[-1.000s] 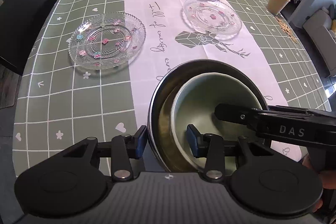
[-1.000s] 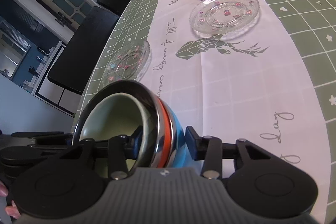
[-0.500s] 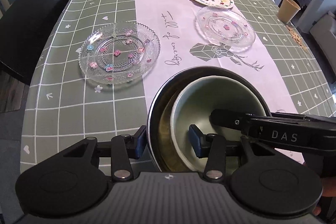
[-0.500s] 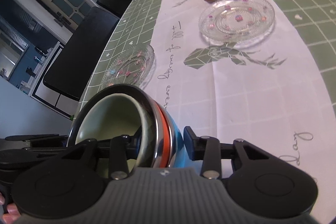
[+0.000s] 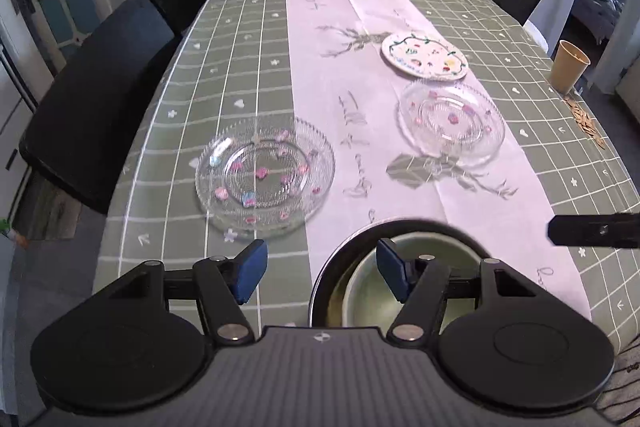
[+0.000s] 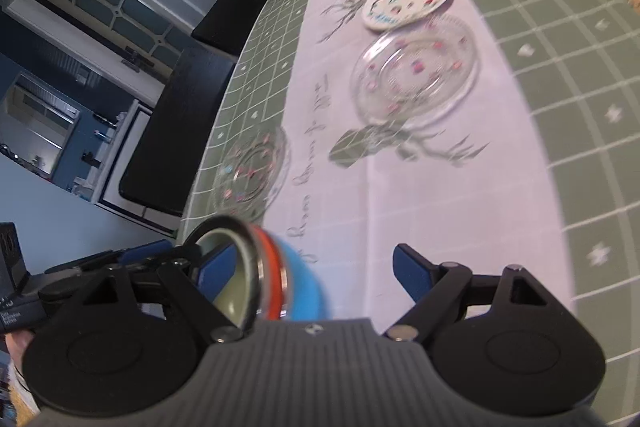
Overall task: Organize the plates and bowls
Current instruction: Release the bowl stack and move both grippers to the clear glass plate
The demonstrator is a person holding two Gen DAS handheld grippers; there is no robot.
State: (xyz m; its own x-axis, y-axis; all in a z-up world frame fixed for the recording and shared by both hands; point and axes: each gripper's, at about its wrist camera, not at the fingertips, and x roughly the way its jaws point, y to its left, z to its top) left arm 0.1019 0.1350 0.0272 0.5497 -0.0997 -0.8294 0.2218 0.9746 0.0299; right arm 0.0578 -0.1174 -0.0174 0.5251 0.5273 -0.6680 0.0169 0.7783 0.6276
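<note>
The nested bowls [image 5: 384,279] sit at the near end of the table [image 5: 240,67], half on the pale runner [image 5: 340,67]: a pale green bowl [image 5: 372,303] inside a steel one, with orange and blue rims showing lower in the stack in the right wrist view.

The left gripper [image 5: 320,267] has its jaws opening; the steel rim stands between the 2 blue pads, and neither pad presses on it. The right gripper [image 6: 308,273] is also opening (this view is blurred), with the stack's rims in the gap and the right pad well clear.

Beyond lie 3 plates: a glass plate [image 5: 265,179] on the green cloth, a second glass plate [image 5: 451,119] on the runner, and a painted white plate [image 5: 424,55] just beyond it.
</note>
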